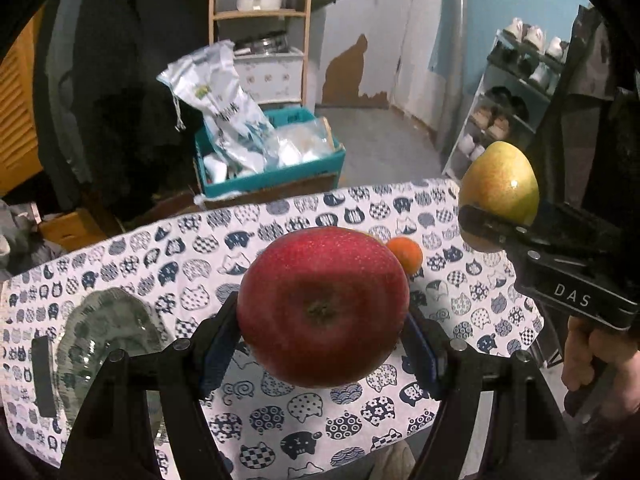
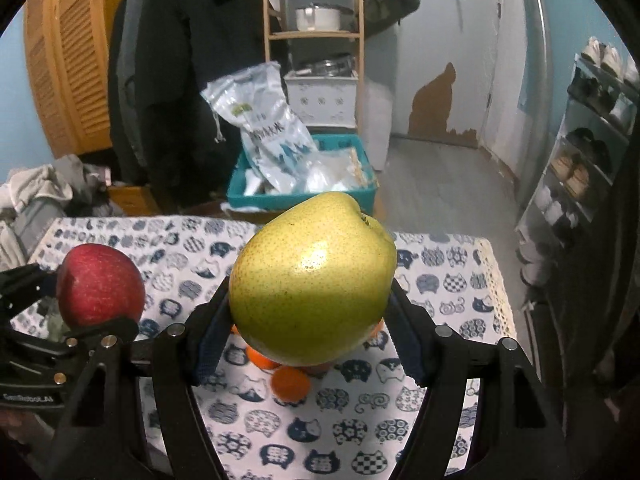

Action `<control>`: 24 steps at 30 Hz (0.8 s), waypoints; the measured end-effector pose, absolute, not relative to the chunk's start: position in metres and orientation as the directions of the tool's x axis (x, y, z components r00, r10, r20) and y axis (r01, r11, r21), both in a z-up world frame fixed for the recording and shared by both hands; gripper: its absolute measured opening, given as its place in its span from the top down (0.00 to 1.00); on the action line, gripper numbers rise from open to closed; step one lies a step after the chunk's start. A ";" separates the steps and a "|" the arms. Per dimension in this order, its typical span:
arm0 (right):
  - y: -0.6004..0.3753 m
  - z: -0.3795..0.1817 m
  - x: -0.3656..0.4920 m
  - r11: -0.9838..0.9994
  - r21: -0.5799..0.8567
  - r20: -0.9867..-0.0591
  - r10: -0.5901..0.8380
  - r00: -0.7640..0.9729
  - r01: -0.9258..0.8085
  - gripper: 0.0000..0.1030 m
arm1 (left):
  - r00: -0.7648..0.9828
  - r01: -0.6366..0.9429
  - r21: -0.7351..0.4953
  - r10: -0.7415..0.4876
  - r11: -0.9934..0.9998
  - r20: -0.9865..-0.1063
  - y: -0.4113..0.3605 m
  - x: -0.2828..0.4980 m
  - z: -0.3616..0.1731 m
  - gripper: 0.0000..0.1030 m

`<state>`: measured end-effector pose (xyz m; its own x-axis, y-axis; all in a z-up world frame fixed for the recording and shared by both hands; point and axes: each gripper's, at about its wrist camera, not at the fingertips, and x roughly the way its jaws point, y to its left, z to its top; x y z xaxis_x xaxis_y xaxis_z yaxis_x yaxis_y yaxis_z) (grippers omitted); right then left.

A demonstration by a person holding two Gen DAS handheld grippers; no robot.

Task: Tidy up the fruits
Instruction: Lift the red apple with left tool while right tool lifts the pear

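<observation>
From the left wrist camera, the left gripper (image 1: 323, 336) holds a red apple (image 1: 323, 306) between its two blue-padded fingers, stem end facing the camera, lifted above a table covered with a cat-patterned tablecloth (image 1: 192, 248). A clear glass bowl (image 1: 108, 336) sits on the cloth at the left. A small orange (image 1: 406, 255) lies on the cloth just behind the apple. At the right edge, the right gripper (image 1: 492, 220) grips a yellow-green pear (image 1: 500, 184), also held in the air; a hand (image 1: 592, 356) holds its handle. Beyond the table stands a teal crate (image 1: 272, 176) filled with plastic bags.

From the right wrist camera, the right gripper (image 2: 310, 320) clamps the pear (image 2: 312, 280) between its fingers, above the tablecloth (image 2: 440, 280). Several oranges (image 2: 290, 384) lie on the cloth directly below the pear, partly hidden by it. At the left, the left gripper (image 2: 80, 312) holds the apple (image 2: 100, 284) aloft. The teal crate (image 2: 300, 196) stands behind the table.
</observation>
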<state>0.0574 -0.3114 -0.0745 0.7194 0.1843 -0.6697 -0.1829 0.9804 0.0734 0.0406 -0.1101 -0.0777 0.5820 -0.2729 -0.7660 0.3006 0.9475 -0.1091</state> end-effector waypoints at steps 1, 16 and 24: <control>-0.309 -0.071 0.057 0.980 0.076 -0.666 0.188 0.722 -0.185 0.31 | 0.587 0.298 -0.110 -0.273 0.948 -0.762 -0.108 0.039 -0.074 0.26; -0.261 -0.025 0.050 0.958 0.093 -0.595 0.273 0.756 -0.273 0.31 | 0.667 0.269 -0.117 -0.273 0.956 -0.693 -0.060 0.021 -0.033 0.26; -0.231 -0.017 0.052 0.945 0.104 -0.584 0.311 0.750 -0.311 0.31 | 0.684 0.239 -0.132 -0.264 0.962 -0.680 -0.033 0.016 -0.029 0.26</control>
